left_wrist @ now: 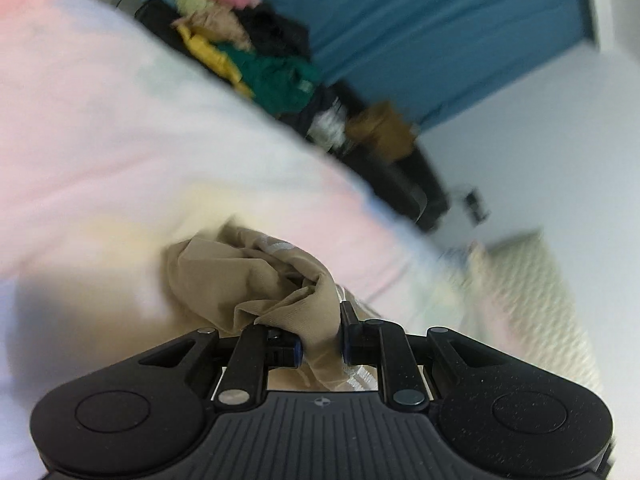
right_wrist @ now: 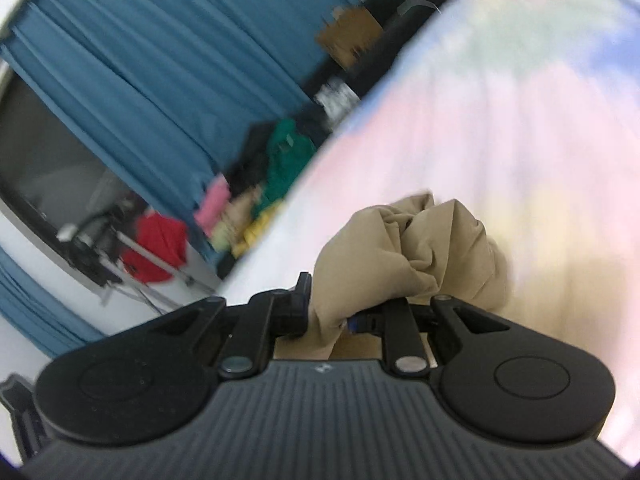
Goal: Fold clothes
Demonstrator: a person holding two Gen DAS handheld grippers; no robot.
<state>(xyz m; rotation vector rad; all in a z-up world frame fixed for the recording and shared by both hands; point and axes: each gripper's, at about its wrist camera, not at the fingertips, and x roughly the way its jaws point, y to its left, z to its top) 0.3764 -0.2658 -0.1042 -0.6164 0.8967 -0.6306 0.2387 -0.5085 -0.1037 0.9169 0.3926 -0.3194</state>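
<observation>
Low in both frames, the left gripper (left_wrist: pixel 322 350) and right gripper (right_wrist: pixel 332 318) each pinched the tan garment (left_wrist: pixel 240 276); spreading it flat on the pastel bed (left_wrist: pixel 100 128) looked wise.

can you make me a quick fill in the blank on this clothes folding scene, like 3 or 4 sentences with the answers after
1. Both the left gripper and the right gripper have their jaws shut on a bunched garment of ____ colour.
2. The bed cover below the garment is pastel, mostly pink and ____.
3. The curtain in the background is ____.
4. In the clothes pile beside the bed, the garment next to the yellow one is ____.

Missing words: tan; white; blue; green
</observation>
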